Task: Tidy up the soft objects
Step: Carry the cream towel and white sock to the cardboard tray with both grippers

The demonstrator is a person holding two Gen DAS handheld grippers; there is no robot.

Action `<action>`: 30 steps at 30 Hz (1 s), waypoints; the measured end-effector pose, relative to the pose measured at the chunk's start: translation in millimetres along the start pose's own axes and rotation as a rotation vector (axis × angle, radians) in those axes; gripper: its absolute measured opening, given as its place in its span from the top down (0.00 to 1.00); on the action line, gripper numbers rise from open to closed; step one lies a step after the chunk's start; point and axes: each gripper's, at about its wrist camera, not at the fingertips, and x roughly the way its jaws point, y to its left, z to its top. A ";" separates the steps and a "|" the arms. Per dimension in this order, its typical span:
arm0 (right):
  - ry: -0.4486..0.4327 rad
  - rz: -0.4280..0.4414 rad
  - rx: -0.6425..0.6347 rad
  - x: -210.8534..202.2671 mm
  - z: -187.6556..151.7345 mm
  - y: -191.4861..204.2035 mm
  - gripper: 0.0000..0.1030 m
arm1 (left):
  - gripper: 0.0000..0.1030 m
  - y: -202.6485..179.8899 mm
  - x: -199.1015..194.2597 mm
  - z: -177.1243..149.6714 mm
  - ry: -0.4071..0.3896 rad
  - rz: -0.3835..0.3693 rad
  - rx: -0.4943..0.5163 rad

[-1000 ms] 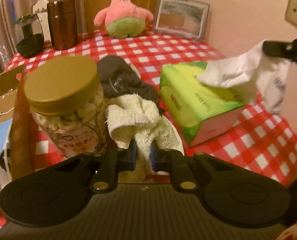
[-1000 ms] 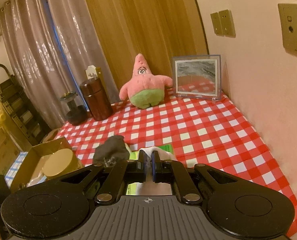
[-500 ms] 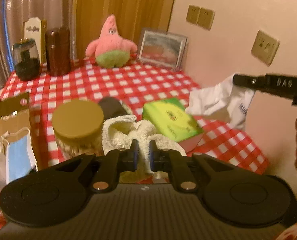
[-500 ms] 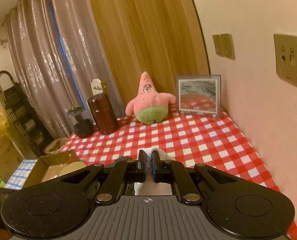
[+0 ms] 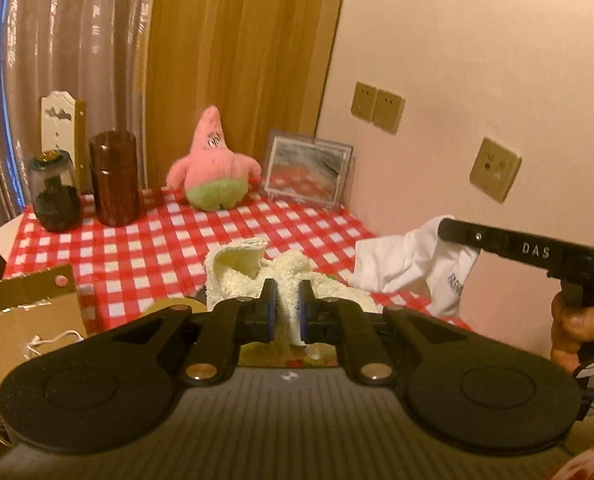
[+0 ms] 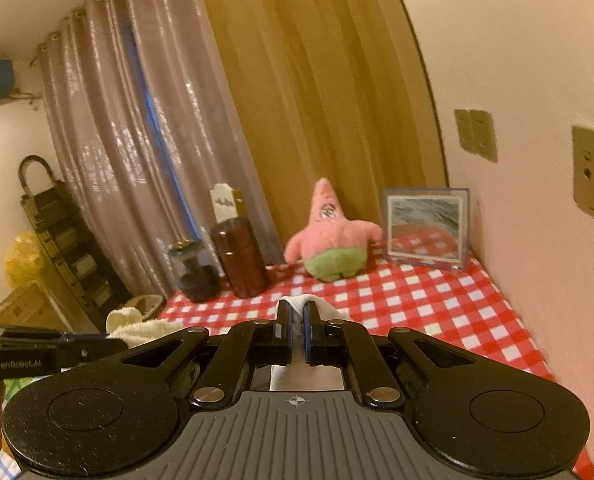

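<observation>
My left gripper (image 5: 283,300) is shut on a cream terry towel (image 5: 241,276), which hangs bunched above the red checked table (image 5: 145,248). In the left wrist view my right gripper (image 5: 445,227) comes in from the right, shut on a white cloth (image 5: 401,264) that droops from it. From the right wrist view, the right gripper (image 6: 295,322) pinches that white cloth (image 6: 299,304), and the cream towel (image 6: 137,326) shows at the left beside the left gripper's side. A pink star plush (image 5: 213,164) sits at the table's back.
A brown canister (image 5: 115,178) and a dark glass jar (image 5: 55,192) stand at the back left, with a framed picture (image 5: 307,170) against the wall. An open cardboard box (image 5: 25,320) lies at the near left. A hand (image 5: 577,332) holds the right tool.
Both grippers have risen with their cloths. The towel has come up off the table; the nut jar, the dark cloth and the green tissue box have dropped out of the left wrist view.
</observation>
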 end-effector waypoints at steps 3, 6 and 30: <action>-0.013 0.019 -0.015 -1.0 5.9 10.6 0.95 | 0.91 7.0 -13.7 6.3 -0.021 0.007 -0.009; -0.021 0.045 -0.019 -0.1 11.5 20.6 0.95 | 0.91 13.9 -29.9 12.3 -0.043 0.016 -0.012; 0.054 0.470 -0.186 108.7 16.5 201.6 0.95 | 0.91 157.0 -127.2 20.9 -0.110 0.295 -0.090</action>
